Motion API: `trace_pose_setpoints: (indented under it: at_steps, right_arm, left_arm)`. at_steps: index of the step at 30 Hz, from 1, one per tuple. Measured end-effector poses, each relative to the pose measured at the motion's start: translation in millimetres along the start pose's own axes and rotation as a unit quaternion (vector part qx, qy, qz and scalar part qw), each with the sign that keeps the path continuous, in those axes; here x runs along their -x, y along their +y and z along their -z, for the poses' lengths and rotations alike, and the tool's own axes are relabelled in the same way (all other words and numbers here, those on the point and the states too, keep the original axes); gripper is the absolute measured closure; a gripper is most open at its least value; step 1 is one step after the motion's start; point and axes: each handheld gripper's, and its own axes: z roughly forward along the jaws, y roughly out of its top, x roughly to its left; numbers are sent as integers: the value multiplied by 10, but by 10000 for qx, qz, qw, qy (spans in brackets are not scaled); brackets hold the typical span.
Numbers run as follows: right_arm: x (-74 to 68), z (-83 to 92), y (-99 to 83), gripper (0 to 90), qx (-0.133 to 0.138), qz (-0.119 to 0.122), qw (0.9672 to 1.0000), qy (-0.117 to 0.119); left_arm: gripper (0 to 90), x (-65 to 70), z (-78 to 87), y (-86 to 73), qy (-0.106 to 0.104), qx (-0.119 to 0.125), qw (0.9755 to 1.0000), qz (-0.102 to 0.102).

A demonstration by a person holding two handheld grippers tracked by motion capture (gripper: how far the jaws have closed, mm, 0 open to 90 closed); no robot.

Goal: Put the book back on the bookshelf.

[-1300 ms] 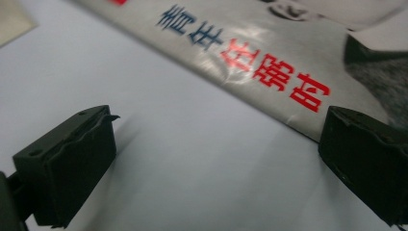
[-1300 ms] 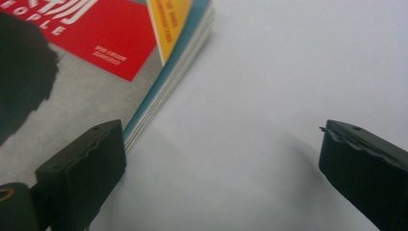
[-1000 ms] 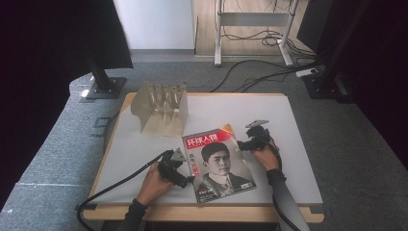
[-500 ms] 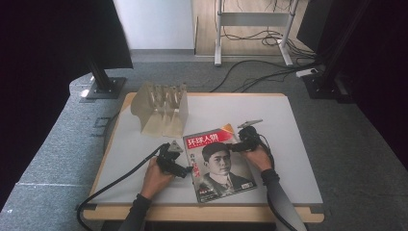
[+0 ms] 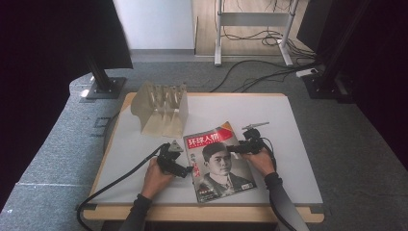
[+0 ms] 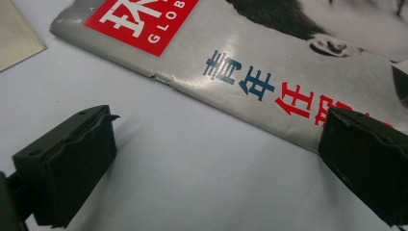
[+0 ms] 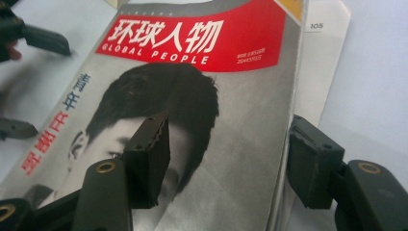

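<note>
A pale slotted rack [image 5: 161, 111] is standing at the back left of the white table [image 5: 288, 144], and just in front of it, near the middle, a magazine [image 5: 219, 161] is lying flat with its cover up. Its red banner is reading "环球人物" with "GLOBAL PEOPLE" beneath in white, blue and red characters are running down the spine side, and a page underneath is showing the number "105" at the top corner. The left gripper [image 5: 185, 169] is resting low at the magazine's spine edge, the left hand [image 5: 156, 175] wrapped around its body with the forearm coming in from the bottom; its jaws are standing wide apart, one over bare table and the other just over the cover's edge, pressing on nothing. The right gripper [image 5: 235, 148] is lying level across the magazine's open edge, held by the right hand [image 5: 262, 159]; its jaws have just been closing, one over the cover, one beyond the page edge, with the magazine's edge between them and not yet pinched.
</note>
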Motion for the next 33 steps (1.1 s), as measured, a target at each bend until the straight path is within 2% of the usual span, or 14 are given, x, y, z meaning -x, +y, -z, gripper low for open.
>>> trace_pose_setpoints:
  at_steps: [4, 8, 9, 10, 11, 12, 14, 19, 20, 21, 26, 27, 32, 33]
  right_arm:
    - [-2, -24, 77, 419, -72, 123, 9999, -94]
    - [-8, -171, 234, 491, -154, 360, 9989, -274]
    - [-21, -245, 300, 579, -227, 493, 9978, -380]
    - [-21, -245, 300, 579, -227, 493, 9978, -380]
    - [-31, -255, 313, 632, -256, 560, 9972, -431]
    - [-78, -224, 326, 779, -202, 780, 9953, -538]
    - [-129, -153, 330, 834, -107, 869, 9951, -462]
    - [-317, -27, 350, 852, -43, 1207, 9910, -584]
    - [-409, 32, 368, 853, 1, 1361, 9888, -607]
    - [-409, 32, 368, 853, 1, 1361, 9888, -607]
    - [-575, 179, 403, 855, 188, 1595, 9858, -488]
    - [-664, 246, 415, 855, 243, 1741, 9833, -477]
    - [-791, 355, 436, 856, 376, 1920, 9796, -461]
    - [-841, 416, 450, 856, 445, 2016, 9774, -443]
  left_arm:
    - [0, 4, -1, 0, 10, 0, 10000, -4]
    - [0, 5, -4, 0, 17, 0, 10000, -14]
    - [0, 5, -4, 0, 17, 1, 10000, -14]
    - [0, 5, -4, 0, 17, 1, 10000, -14]
    - [0, 5, -3, 0, 17, 0, 10000, -13]
    - [0, 4, -3, 0, 15, 1, 10000, -12]
    - [0, 4, -3, 0, 15, 1, 10000, -11]
    - [0, 4, -3, 0, 18, -3, 10000, -11]
    - [0, 5, -2, 0, 18, -5, 10000, -1]
    - [0, 5, -2, 0, 18, -5, 10000, -1]
    - [0, -3, 5, 3, -6, -30, 10000, 5]
    - [0, -7, 8, 10, -20, -39, 10000, 36]
    - [0, -20, 20, 92, -158, -103, 9998, 89]
    - [0, -18, 37, 140, -217, -60, 9997, 70]
